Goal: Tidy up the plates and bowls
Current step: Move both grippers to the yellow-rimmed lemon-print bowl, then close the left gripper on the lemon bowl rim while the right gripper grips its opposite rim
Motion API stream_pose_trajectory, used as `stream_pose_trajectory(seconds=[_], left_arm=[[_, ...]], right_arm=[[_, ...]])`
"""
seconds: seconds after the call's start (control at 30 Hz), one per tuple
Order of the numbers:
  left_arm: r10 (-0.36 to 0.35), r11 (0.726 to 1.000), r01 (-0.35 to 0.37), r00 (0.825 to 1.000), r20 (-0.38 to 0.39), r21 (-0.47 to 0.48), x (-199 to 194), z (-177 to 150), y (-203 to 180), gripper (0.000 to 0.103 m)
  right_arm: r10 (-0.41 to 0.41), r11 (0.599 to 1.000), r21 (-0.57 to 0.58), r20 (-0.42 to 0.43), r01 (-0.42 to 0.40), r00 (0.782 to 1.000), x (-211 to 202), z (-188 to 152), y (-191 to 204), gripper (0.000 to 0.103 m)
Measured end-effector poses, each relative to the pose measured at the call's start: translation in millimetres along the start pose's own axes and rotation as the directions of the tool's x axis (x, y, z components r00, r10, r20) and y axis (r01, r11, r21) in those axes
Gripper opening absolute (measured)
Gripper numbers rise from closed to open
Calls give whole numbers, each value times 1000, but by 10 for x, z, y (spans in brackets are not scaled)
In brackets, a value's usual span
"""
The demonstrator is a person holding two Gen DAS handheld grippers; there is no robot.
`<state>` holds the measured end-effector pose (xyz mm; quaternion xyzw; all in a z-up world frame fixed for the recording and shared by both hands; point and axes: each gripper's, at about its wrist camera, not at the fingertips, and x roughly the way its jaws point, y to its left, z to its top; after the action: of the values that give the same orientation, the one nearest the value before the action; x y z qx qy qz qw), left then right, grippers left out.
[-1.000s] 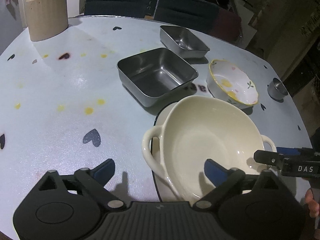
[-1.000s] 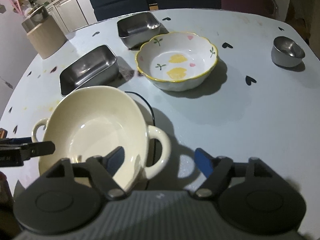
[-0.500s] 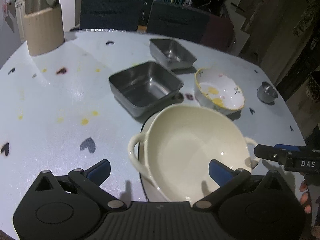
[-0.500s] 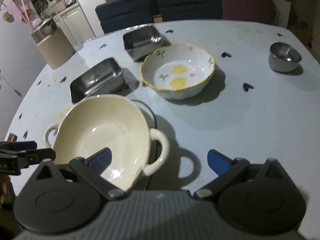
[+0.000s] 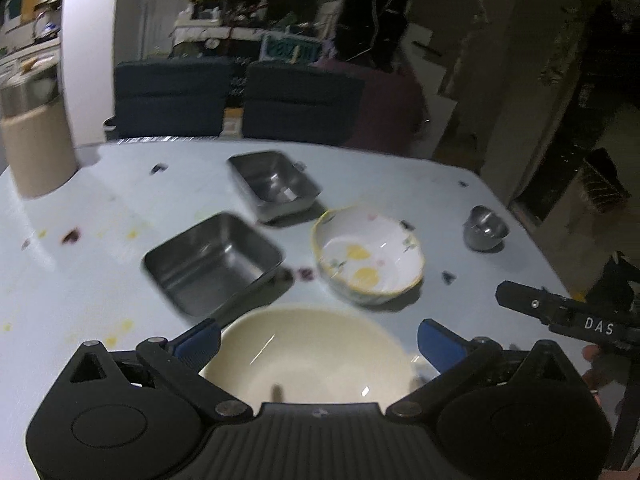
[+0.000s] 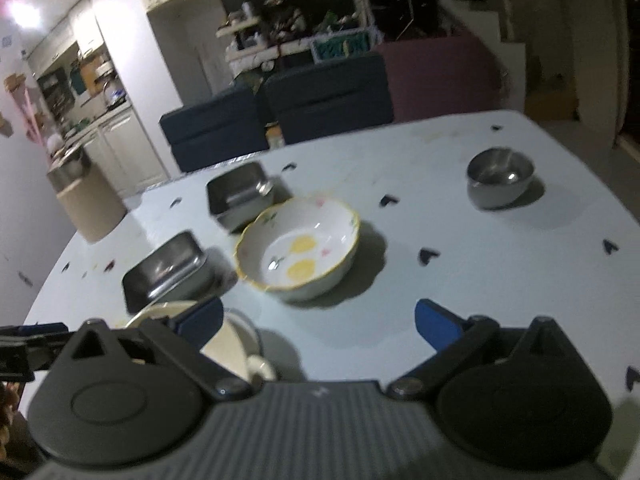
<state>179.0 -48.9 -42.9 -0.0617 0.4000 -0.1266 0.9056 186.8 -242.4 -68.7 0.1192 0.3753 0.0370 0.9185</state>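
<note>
While both grippers hang spread wide with nothing between their blue pads, the left gripper (image 5: 318, 340) sits above the cream two-handled bowl (image 5: 312, 356) at the table's (image 6: 500, 272) near edge. Beyond it stand 2 steel trays (image 5: 212, 262), a lemon-patterned bowl (image 6: 298, 248) and a small steel cup (image 6: 500, 176). The right gripper (image 6: 318, 320) hovers just right of the cream bowl.

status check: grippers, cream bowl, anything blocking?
Left gripper open, right gripper open, both empty. Cream bowl on table, not gripped. Floral bowl and two steel trays beyond it; nothing blocking.
</note>
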Motion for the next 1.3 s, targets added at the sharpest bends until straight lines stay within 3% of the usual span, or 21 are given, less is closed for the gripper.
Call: stream_pose_trajectory(seconds=[0.23, 0.5, 0.63, 0.73, 1.0, 1.1, 1.2, 1.27, 1.3], left_arm=[[-37, 994, 33, 999, 29, 108, 243, 410, -267, 103], [-32, 987, 27, 999, 31, 156, 793, 835, -268, 103], [-17, 989, 10, 999, 49, 146, 1040, 953, -170, 103], [-10, 989, 2, 999, 50, 145, 1207, 976, -103, 103], [37, 971, -34, 999, -7, 238, 1550, 915, -70, 103], [8, 970, -1, 1000, -29, 243, 1619, 904, -23, 103], [-41, 978, 55, 996, -74, 201, 1684, 935, 32, 89], [-50, 982, 68, 993, -104, 176, 1726, 943, 58, 72], [-57, 983, 75, 992, -114, 167, 1745, 942, 70, 68]], right_arm=[[-85, 995, 57, 82, 80, 993, -18, 217, -165, 103], [-138, 990, 23, 75, 137, 988, 274, 434, -148, 103], [-89, 995, 39, 55, 87, 995, 447, 584, -178, 103], [-23, 993, 114, 30, 20, 999, 604, 671, -260, 102], [4, 982, 188, -110, 16, 994, 1106, 761, -338, 70], [5, 976, 214, -149, 27, 989, 1253, 761, -332, 57], [23, 971, 239, -178, 21, 984, 1362, 751, -330, 45], [26, 966, 256, -199, 27, 980, 1445, 732, -341, 38], [14, 965, 257, -212, 42, 977, 1478, 728, -334, 37]])
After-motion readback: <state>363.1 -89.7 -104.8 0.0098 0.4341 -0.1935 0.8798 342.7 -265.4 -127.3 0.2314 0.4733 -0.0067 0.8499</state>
